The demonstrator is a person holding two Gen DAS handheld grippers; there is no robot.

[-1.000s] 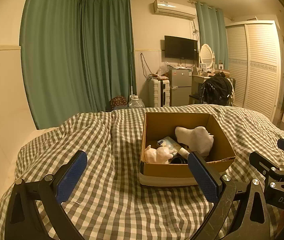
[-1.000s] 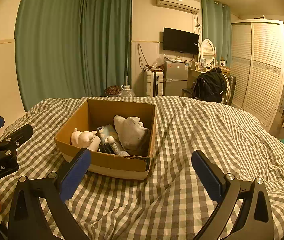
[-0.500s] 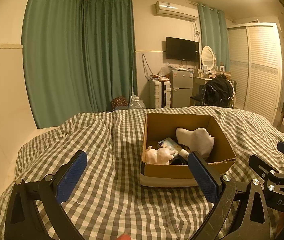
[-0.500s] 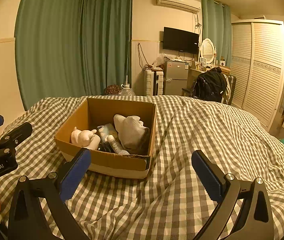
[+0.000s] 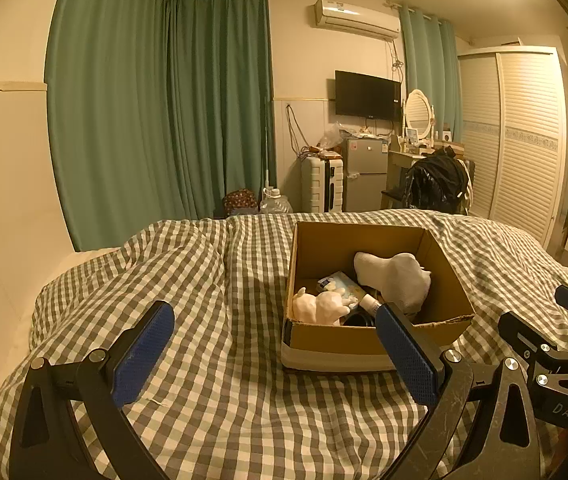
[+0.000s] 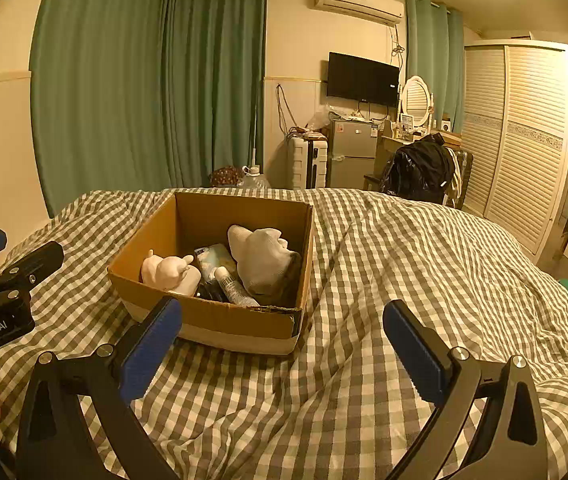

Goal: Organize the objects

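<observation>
An open cardboard box sits on a checked bed cover. Inside lie a white plush toy, a grey-white sock-like cloth, a flat packet, a small tube and something dark. My left gripper is open and empty, held above the cover, just short and left of the box. My right gripper is open and empty, just short and right of the box. Each gripper shows at the edge of the other's view.
The checked bed cover spreads to both sides of the box. Green curtains, a suitcase, a small fridge, a chair with a black backpack and a louvred wardrobe stand beyond the bed.
Both views have shifted only slightly; the left wrist view has tilted up a little. The box and its contents have not moved, and both grippers stay open.
</observation>
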